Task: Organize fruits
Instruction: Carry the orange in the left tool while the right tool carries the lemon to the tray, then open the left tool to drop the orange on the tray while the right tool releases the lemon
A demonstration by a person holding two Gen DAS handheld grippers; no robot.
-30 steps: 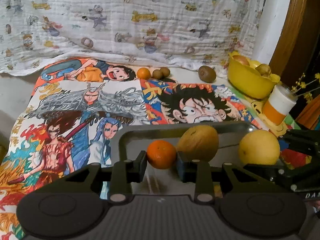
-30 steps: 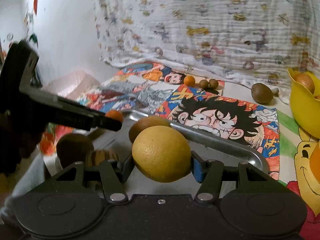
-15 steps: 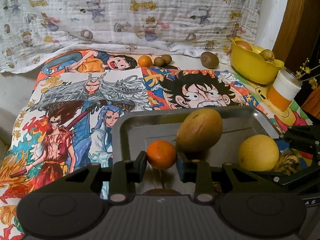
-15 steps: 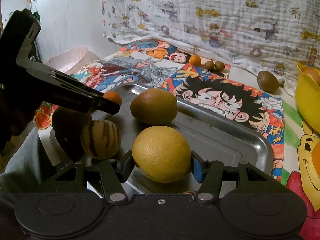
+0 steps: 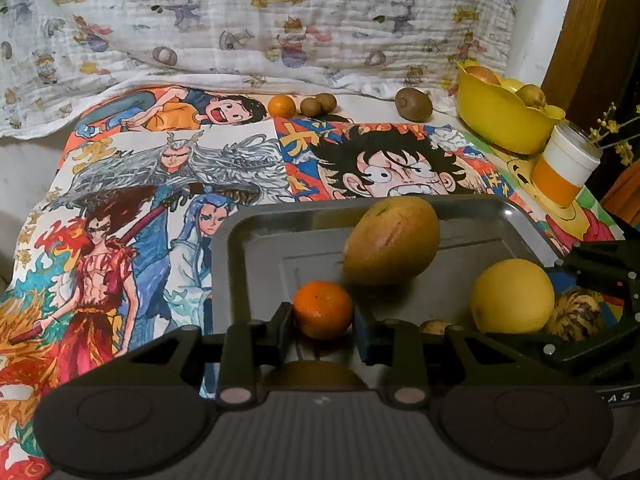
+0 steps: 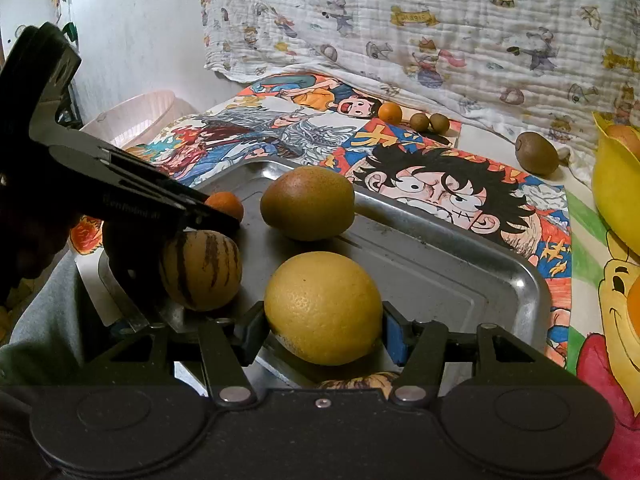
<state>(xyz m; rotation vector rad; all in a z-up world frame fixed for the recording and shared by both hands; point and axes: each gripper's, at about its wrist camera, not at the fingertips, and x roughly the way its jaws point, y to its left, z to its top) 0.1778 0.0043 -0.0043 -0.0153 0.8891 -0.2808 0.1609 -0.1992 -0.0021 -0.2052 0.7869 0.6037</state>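
Observation:
My left gripper [image 5: 322,322] is shut on a small orange tangerine [image 5: 323,309], held over the near left part of a metal tray [image 5: 256,240]. My right gripper [image 6: 323,330] is shut on a big yellow citrus fruit [image 6: 323,307], held over the tray's [image 6: 460,256] near side. A brown-green mango [image 5: 391,240] [image 6: 307,202] lies in the tray's middle. A striped yellow fruit [image 6: 200,270] sits at the tray's near edge, beside the left gripper's arm [image 6: 120,188]. In the left wrist view the right gripper [image 5: 592,280] shows at the right with the yellow fruit [image 5: 512,296].
At the back lie a second tangerine [image 5: 281,105], two small brown fruits [image 5: 318,105] and a kiwi [image 5: 413,104]. A yellow bowl [image 5: 500,120] with fruit and an orange-and-white cup [image 5: 562,170] stand at the right. A pale basket [image 6: 136,114] sits off the left edge.
Both views have tipped downward, so more of the tray and the striped fruit show. Both grippers keep their fruit.

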